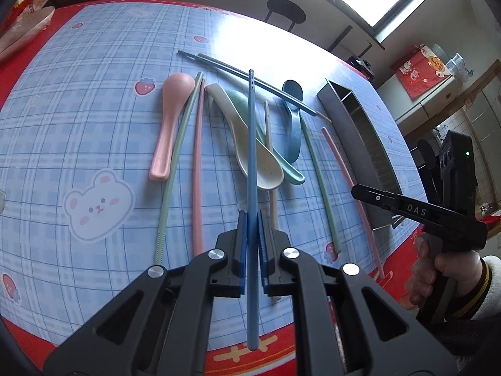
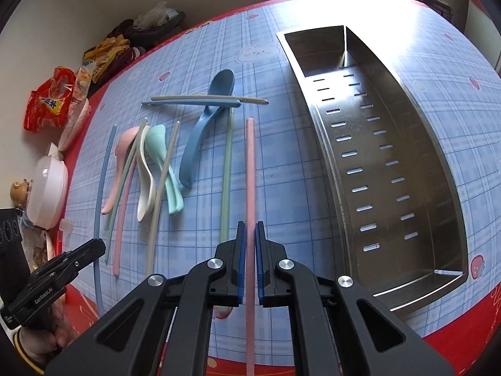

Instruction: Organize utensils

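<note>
My left gripper (image 1: 253, 219) is shut on a blue chopstick (image 1: 252, 144), which runs forward above the utensils lying on the table. In the right wrist view that left gripper (image 2: 99, 244) sits at the lower left with the blue chopstick (image 2: 101, 181) in it. My right gripper (image 2: 249, 228) is shut on a pink chopstick (image 2: 250, 163), just left of the long steel tray (image 2: 438, 144). Between the two held chopsticks lie a pink spoon (image 1: 170, 119), a cream spoon (image 1: 247, 163), a mint spoon (image 2: 159, 144), a blue spoon (image 2: 200, 138) and several loose chopsticks.
The steel tray (image 1: 353, 119) has a small end compartment and a long slotted one, both holding nothing. Snack bags (image 2: 50, 103) and a white lidded bowl (image 2: 47, 188) crowd the table's left edge. A black stool (image 1: 286, 9) stands beyond the far edge.
</note>
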